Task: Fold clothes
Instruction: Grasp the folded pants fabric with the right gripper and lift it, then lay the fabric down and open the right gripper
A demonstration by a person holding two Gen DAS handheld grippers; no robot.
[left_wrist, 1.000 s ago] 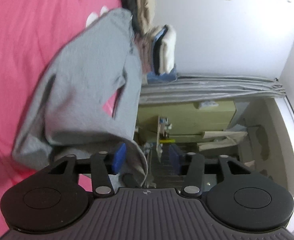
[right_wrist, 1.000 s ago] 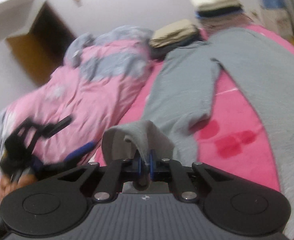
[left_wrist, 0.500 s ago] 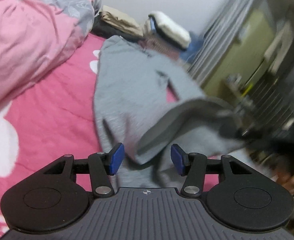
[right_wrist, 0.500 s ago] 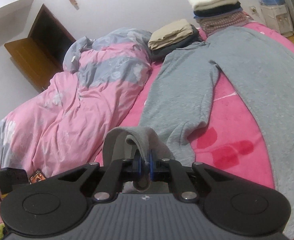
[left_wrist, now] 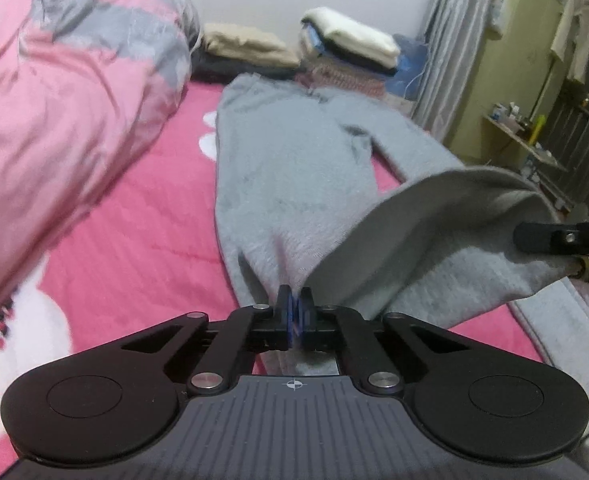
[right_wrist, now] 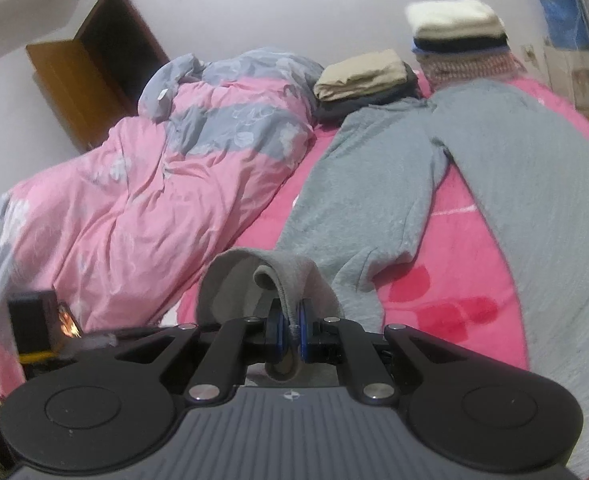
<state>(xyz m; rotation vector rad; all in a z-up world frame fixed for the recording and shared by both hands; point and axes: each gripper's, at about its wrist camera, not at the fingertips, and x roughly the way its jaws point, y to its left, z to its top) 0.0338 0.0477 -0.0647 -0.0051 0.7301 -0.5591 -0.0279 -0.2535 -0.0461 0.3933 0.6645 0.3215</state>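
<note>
grey sweatpants lie spread along the pink bed sheet, waist toward folded clothes stacks at the wall. left gripper pressed together, pinching a cuff edge. right gripper clamped on the same cuff's hem, fabric looping above it. pink-grey duvet bunched beside. no readable writing or labels.

Bare pink sheet between grey trousers' legs; bunched duvet crowding left side.
</note>
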